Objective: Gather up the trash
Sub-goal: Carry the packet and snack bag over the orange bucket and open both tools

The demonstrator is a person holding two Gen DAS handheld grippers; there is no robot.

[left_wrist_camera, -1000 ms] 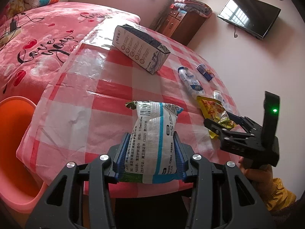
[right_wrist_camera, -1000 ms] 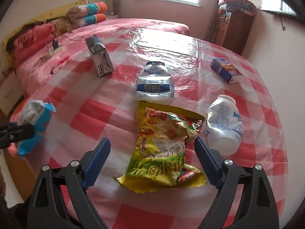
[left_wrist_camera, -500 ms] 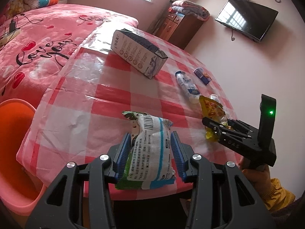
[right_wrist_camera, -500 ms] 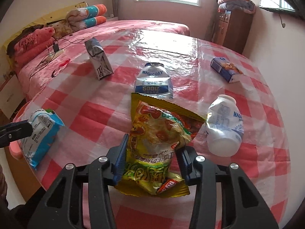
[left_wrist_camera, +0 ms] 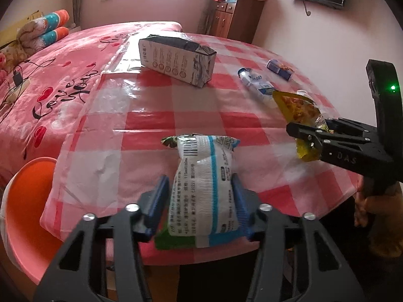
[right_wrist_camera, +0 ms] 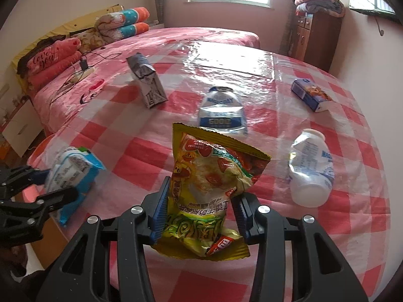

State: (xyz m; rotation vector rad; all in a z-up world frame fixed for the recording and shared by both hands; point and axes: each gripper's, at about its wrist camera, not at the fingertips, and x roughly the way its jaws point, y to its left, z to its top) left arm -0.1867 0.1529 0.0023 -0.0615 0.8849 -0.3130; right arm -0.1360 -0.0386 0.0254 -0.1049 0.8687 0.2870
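A worktop (right_wrist_camera: 156, 151) wears a red-and-white checked cloth. Behind it stands a pink bed (left_wrist_camera: 63, 75) with rolled blankets (right_wrist_camera: 121, 22) at its head. A wooden cabinet (right_wrist_camera: 314, 37) carries a folded quilt (right_wrist_camera: 320, 2). An orange chair (left_wrist_camera: 25, 214) sits beside the worktop.

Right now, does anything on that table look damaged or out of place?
Yes: a squashed clear bottle and a dented white bottle lie on their sides, and a torn-open carton lies on the checked tablecloth.
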